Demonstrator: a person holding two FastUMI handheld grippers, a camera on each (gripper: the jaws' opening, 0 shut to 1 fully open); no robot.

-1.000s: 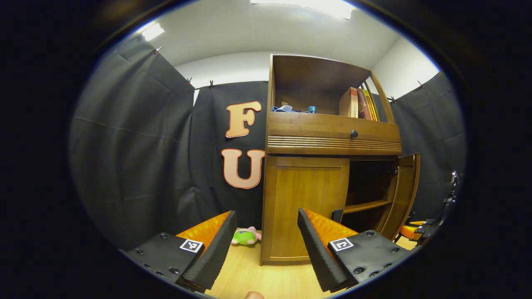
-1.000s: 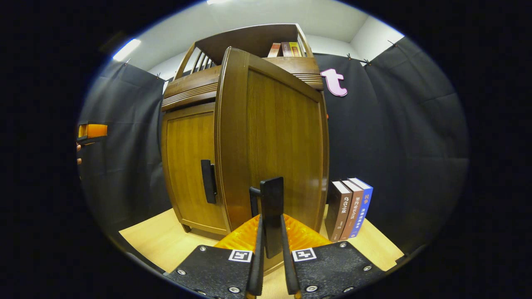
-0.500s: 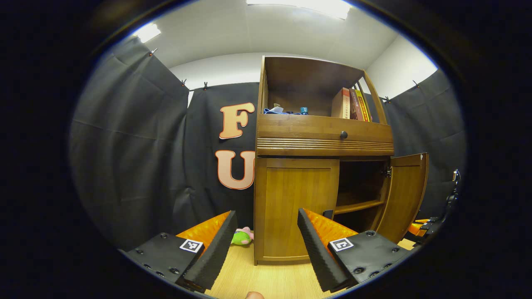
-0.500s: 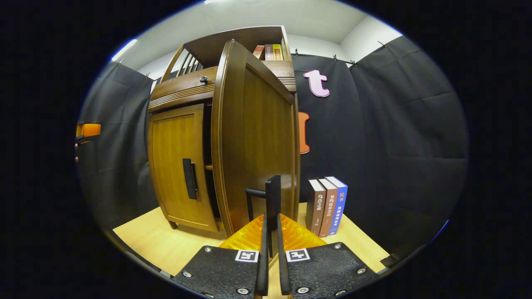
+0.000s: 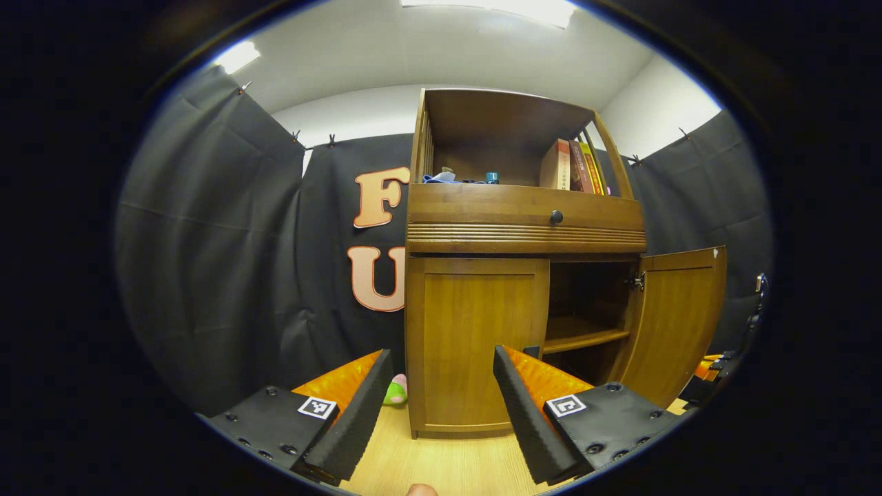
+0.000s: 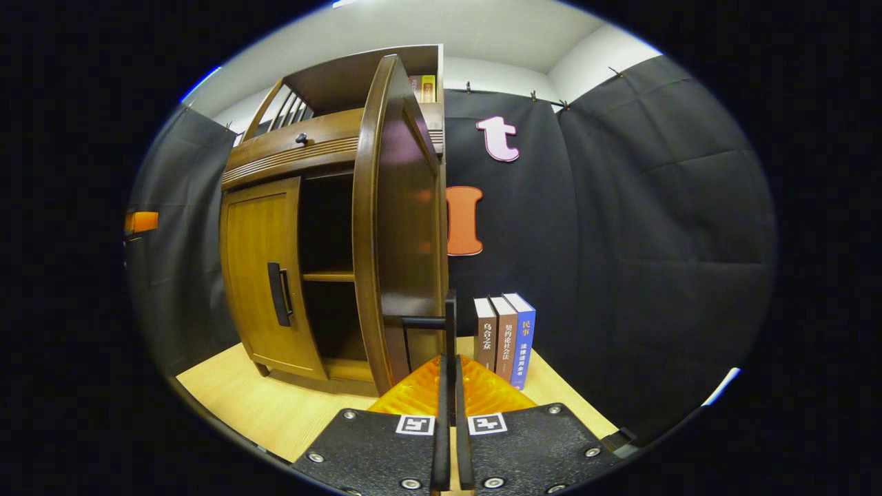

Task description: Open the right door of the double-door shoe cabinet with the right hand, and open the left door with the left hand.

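The brown wooden shoe cabinet [image 5: 524, 227] stands straight ahead in the left gripper view. Its left door [image 5: 475, 344] is closed, and the black handle [image 5: 530, 351] peeks out behind one finger. My left gripper [image 5: 441, 365] is open, a short way in front of that door and touching nothing. The right door [image 5: 679, 317] stands swung out, showing a dark inside with one shelf [image 5: 586, 339]. In the right gripper view this door [image 6: 400, 227] is nearly edge-on, and my right gripper [image 6: 449, 372] is shut on its black handle [image 6: 449, 324].
Three books [image 6: 504, 337] stand on the light wooden table [image 6: 275, 406] just right of the open door. A green plush toy [image 5: 395, 391] lies left of the cabinet. Books [image 5: 568, 165] and small items sit on the top shelf above a drawer knob [image 5: 555, 218].
The right door has swung much wider, pulled by my right gripper on its handle. The cabinet has slid left in the left gripper view; the left gripper stays open.
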